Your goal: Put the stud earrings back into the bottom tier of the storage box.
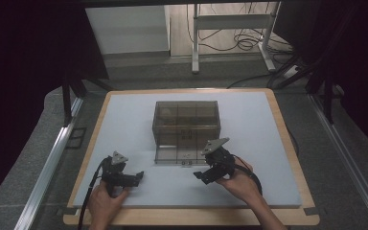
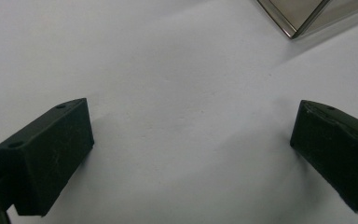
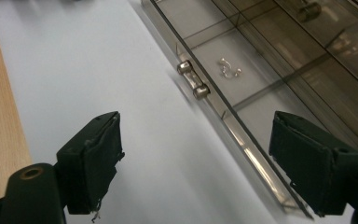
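Observation:
A smoky clear compartment box stands in the middle of the white mat. My left gripper rests low on the mat to the box's front left, open and holding nothing; in the left gripper view its jaws stand wide apart over bare mat, with a box corner at the top right. My right gripper is open just in front of the box's front right. In the right gripper view its jaws straddle the box's front edge, near a small metal latch. A tiny metal piece lies in one compartment.
The mat lies on a wooden board whose rim shows around it. Metal rails run along both sides of the table. Behind the table are a white cabinet, a metal frame and cables on the floor.

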{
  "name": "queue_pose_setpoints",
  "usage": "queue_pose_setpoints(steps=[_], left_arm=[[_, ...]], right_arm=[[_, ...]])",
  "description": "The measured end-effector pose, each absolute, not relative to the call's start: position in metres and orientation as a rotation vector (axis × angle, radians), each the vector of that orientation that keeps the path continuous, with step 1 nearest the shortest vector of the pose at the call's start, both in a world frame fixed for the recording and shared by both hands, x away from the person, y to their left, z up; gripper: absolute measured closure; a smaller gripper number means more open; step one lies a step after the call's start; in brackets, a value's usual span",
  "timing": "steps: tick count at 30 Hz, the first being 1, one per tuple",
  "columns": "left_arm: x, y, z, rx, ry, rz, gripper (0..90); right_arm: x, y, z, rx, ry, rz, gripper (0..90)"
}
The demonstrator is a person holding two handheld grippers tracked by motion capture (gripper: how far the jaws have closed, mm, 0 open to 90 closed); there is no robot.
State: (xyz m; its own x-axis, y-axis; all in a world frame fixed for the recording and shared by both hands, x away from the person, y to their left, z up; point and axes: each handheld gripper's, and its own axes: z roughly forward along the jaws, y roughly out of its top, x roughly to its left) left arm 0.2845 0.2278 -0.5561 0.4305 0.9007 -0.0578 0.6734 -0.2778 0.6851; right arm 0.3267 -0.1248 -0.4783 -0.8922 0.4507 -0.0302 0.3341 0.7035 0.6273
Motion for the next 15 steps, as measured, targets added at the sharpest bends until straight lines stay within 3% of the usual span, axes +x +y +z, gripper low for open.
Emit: queue_pose_setpoints(steps=[15], left_arm=[[0.285,0.228,-0.556,2.050,1.319,0.456,0.0]], right_arm=[[0.315,-0.149,-0.488,0.684,2.691,0.951,8.6]])
